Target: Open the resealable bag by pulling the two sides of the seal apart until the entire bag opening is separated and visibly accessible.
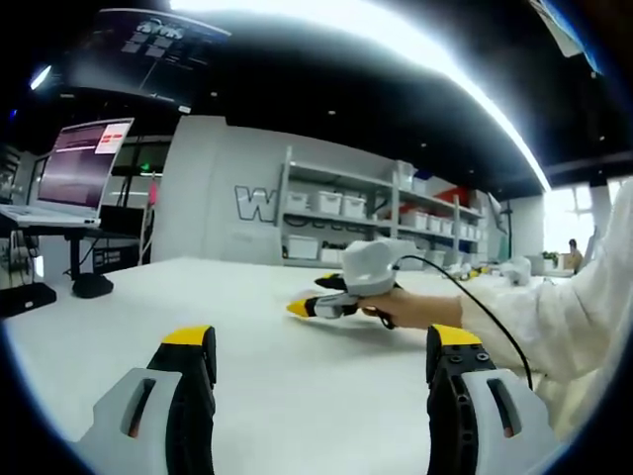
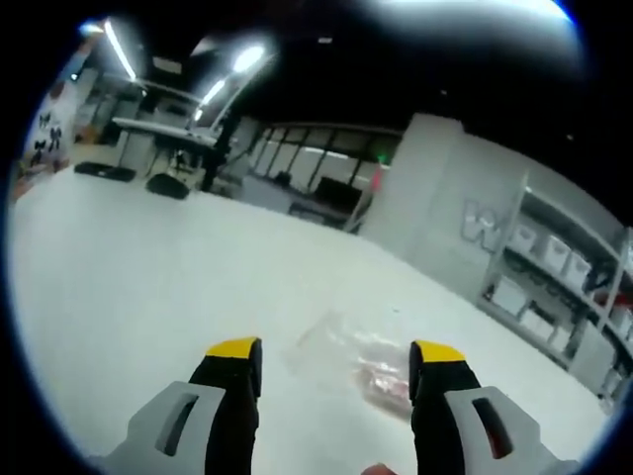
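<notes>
A clear resealable bag (image 2: 341,358) lies flat on the white table (image 2: 129,287), with something pinkish (image 2: 386,384) inside it at the right end. My right gripper (image 2: 336,348) hangs just above it, open, with the bag showing between and beyond its yellow-tipped jaws. In the left gripper view a hand (image 1: 415,309) in a white sleeve holds that right gripper (image 1: 311,297) low over the table, pointing left. My left gripper (image 1: 321,338) stands open nearer the table's edge, with nothing between its jaws.
A laptop (image 1: 74,168) on a stand sits at the table's far left, a dark object (image 1: 91,285) below it. Shelves with white bins (image 1: 341,213) line the back wall. Desks and chairs (image 2: 163,148) stand far behind the table.
</notes>
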